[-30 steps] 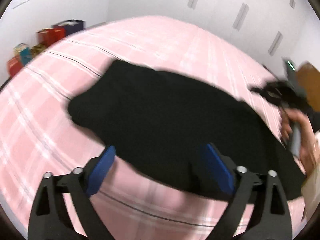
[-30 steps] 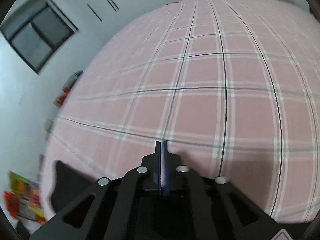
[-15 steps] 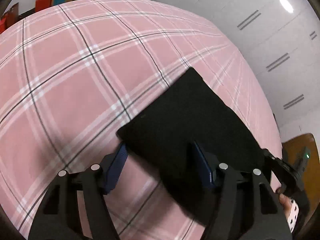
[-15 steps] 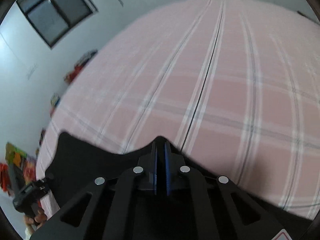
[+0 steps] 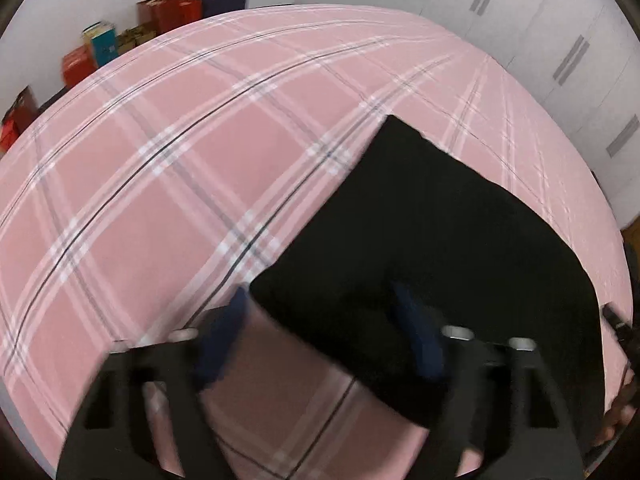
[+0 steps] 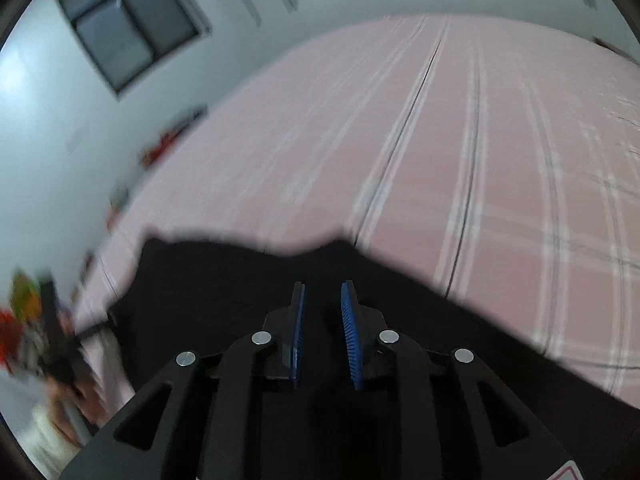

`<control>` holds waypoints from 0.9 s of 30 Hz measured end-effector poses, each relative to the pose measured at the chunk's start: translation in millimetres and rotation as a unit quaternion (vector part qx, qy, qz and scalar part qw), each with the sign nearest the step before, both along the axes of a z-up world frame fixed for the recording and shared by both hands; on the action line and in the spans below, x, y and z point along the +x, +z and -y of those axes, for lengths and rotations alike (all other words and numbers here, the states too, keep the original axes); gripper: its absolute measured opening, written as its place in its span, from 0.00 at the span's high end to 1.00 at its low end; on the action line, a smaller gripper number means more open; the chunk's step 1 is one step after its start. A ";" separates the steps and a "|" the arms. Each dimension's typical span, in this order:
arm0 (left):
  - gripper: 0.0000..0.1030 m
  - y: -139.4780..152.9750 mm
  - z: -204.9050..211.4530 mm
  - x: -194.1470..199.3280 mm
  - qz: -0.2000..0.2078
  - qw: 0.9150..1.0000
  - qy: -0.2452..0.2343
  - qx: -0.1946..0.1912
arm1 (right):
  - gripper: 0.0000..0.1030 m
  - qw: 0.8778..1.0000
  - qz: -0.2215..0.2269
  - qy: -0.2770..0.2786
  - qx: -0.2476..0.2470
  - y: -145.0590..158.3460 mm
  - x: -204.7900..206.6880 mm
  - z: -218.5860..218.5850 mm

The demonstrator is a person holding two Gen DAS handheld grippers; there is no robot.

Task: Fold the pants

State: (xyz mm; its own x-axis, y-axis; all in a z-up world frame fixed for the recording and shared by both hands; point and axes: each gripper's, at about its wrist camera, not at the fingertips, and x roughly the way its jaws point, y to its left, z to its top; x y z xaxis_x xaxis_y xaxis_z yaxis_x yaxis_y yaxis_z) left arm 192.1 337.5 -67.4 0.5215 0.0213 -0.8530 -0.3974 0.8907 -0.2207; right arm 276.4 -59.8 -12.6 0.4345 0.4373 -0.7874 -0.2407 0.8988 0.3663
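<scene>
Black pants (image 5: 440,232) lie folded flat on a pink plaid bed (image 5: 180,184). My left gripper (image 5: 318,292) hovers low over their near corner. Its jaws are closing, with the corner of the fabric between the blue pads (image 5: 416,336), and I see no pinch on the cloth. In the right wrist view the pants (image 6: 208,280) fill the lower part. My right gripper (image 6: 323,286) is above them, its jaws opening with a narrow gap and nothing pinched between them. The frames are blurred by motion.
Books and boxes (image 5: 100,40) line the wall beyond the bed's far edge. White cupboard doors (image 5: 560,40) stand at the right, and a dark window (image 6: 128,28) is in the wall. A person's hand (image 6: 68,396) shows at the left edge of the right wrist view.
The left jaws have narrowed and come down to the pants' corner. The right jaws, shut before, have parted, and that gripper now sits further over the black fabric.
</scene>
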 end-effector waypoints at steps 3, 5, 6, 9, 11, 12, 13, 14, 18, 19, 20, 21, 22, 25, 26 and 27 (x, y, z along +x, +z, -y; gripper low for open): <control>0.66 4.9 -8.4 -2.9 0.000 0.999 0.017 -0.041 | 0.86 0.999 0.011 -0.033 0.020 6.9 -19.0 16.1; 0.69 5.2 -7.6 -4.7 -0.002 0.999 0.018 -0.035 | 0.78 0.997 0.027 -0.045 0.050 18.6 -41.3 35.8; 0.71 5.2 -4.6 -9.3 -0.003 0.999 0.019 -0.027 | 0.70 0.997 0.035 -0.052 0.055 24.8 -60.2 50.3; 0.75 1.5 -0.1 -24.3 -0.003 0.999 0.036 -0.017 | 0.67 0.998 0.026 -0.039 0.043 25.6 -96.0 50.7; 0.75 -0.4 -1.2 -28.8 0.003 0.999 0.043 -0.023 | 0.66 0.998 0.023 -0.038 0.035 22.2 -125.6 66.6; 0.72 1.1 1.2 -27.5 0.001 0.999 0.039 -0.013 | 0.65 0.998 0.019 -0.048 0.032 17.9 -133.2 69.8; 0.72 4.6 5.3 -24.9 0.000 0.999 0.034 0.002 | 0.65 0.997 0.010 -0.073 0.035 12.1 -147.2 81.6; 0.72 13.8 10.6 -27.6 0.009 0.999 0.029 0.016 | 0.65 0.994 0.005 -0.102 0.037 8.4 -157.1 95.4; 0.47 58.9 49.4 -51.7 0.041 0.993 -0.009 0.111 | 0.51 0.960 0.011 -0.281 0.004 -0.2 -239.0 216.6; 0.38 70.0 65.6 -62.2 0.054 0.989 -0.022 0.134 | 0.47 0.948 0.010 -0.317 -0.010 -1.9 -254.7 243.7; 0.29 79.8 82.2 -71.6 0.069 0.985 -0.035 0.151 | 0.47 0.934 0.001 -0.356 -0.018 -5.6 -275.5 276.5; 0.25 86.1 97.7 -78.7 0.081 0.982 -0.048 0.163 | 0.47 0.924 -0.006 -0.382 -0.021 -8.4 -289.0 299.0; 0.23 90.4 111.3 -83.8 0.089 0.979 -0.061 0.171 | 0.47 0.910 -0.014 -0.413 -0.027 -11.4 -305.9 330.0; 0.12 98.5 174.0 -99.4 0.114 0.970 -0.114 0.184 | 0.42 0.888 -0.026 -0.456 -0.051 -16.0 -325.7 394.6; 0.12 98.7 201.3 -105.6 0.122 0.965 -0.137 0.188 | 0.40 0.884 -0.029 -0.464 -0.054 -18.0 -325.5 413.7; 0.12 97.8 220.0 -105.6 0.126 0.962 -0.152 0.191 | 0.34 0.882 -0.028 -0.468 -0.054 -20.3 -320.7 419.5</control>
State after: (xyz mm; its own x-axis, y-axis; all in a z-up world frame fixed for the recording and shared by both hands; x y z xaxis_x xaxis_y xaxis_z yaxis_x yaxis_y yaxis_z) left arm 86.5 117.4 30.3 0.7427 0.1221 -0.6584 -0.0832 0.9924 0.0901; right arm -44.3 -479.3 -32.9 0.5242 -0.1709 -0.8343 0.6410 0.7242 0.2544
